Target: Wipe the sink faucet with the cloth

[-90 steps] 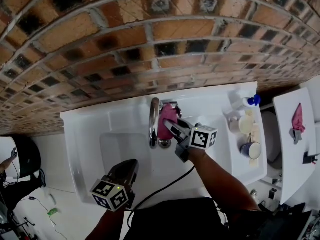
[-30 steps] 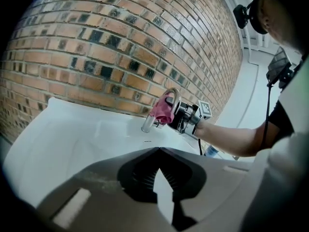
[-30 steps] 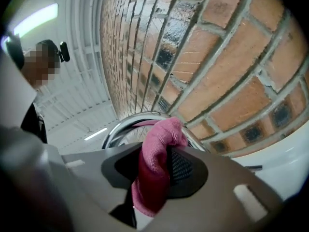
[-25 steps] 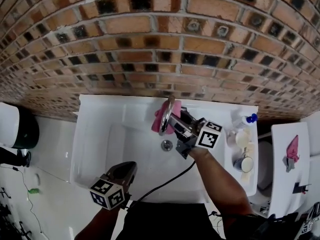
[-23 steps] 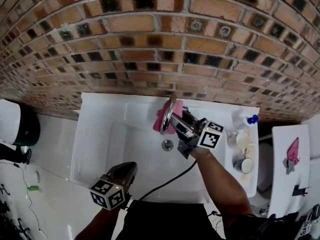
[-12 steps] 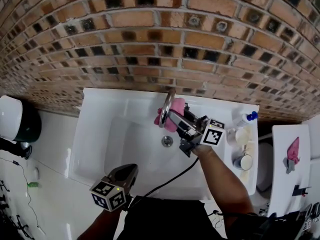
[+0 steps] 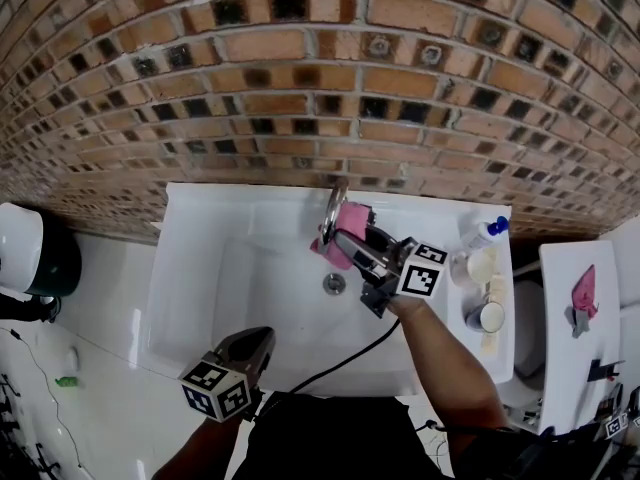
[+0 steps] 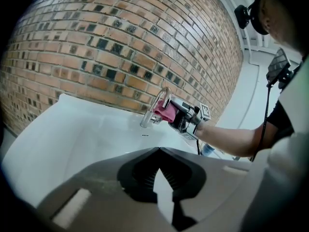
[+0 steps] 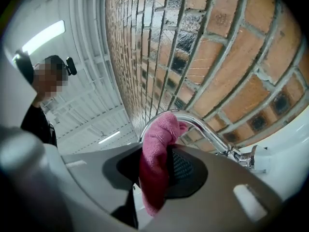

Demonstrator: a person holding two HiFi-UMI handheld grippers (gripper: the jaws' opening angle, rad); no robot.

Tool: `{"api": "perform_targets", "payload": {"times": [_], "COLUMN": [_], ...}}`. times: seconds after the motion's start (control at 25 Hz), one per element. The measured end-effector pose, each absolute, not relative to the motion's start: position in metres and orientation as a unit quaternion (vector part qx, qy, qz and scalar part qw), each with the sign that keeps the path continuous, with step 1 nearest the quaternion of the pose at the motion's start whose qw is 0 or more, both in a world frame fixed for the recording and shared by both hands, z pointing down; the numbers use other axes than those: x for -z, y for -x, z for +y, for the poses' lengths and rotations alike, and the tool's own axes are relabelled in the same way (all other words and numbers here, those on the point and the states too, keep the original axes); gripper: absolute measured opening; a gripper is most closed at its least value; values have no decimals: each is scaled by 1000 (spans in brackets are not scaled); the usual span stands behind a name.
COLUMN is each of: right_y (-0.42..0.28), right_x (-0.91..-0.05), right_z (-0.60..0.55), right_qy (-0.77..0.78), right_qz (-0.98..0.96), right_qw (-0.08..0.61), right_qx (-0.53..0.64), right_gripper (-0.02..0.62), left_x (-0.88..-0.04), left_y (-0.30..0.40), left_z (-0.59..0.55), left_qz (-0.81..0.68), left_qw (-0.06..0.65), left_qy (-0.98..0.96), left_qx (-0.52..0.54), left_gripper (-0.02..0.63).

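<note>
A chrome arched faucet rises at the back of the white sink. A pink cloth is pressed against the faucet's arch, and my right gripper is shut on it. In the right gripper view the cloth hangs between the jaws and drapes over the curved faucet. My left gripper hovers over the sink's near edge, shut and holding nothing. From the left gripper view, the faucet, cloth and right gripper lie ahead.
A brick wall backs the sink. On the sink's right ledge stand a blue-capped bottle and two cups. A white surface at the far right holds another pink cloth. A black-and-white bin sits at the left.
The right gripper has slid the cloth up along the faucet's arch, from its left side over to its right. The left gripper has stayed by the near edge.
</note>
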State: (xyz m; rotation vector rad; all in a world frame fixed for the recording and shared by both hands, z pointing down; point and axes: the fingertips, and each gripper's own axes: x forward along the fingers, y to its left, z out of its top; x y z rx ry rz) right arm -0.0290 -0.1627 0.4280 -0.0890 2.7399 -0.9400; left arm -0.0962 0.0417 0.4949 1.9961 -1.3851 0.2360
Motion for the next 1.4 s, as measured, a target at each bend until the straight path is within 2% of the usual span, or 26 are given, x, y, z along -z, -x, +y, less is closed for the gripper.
{"api": "perform_targets", "payload": {"times": [0.2,0.52,0.8,1.12,1.28,1.4], "right_y": [25,10,-5,5,27,38], "right_x": [-438,-442,-405,-460,-475,-480], "right_z": [-155,-152,-222,-296,-303,-306], "right_qy": [56,111,194,230,207,194], "right_qz": [944,960,960,938,939,937], "right_qw": [94,-30,-81,-177,-190,-174], "right_qx": [312,255,183,189,198,234], "right_gripper": [110,121,123,121,121,123], "left_x": [-492,-488,-482,-492,-503,-507], "left_y": [98,99,103,114,113,115], "left_z": [35,11,-16,-27,-27,-30], "left_qz": [-520,-495,-492,-519,-525,-528], "left_qw": [335,324,317,337,354,361], "left_qy": [-780,-799,-804,-781,-769,-764], "left_qx": [-97,-108,-102,-86,-85,-86], "left_gripper": [6,6,6,6,6,6]}}
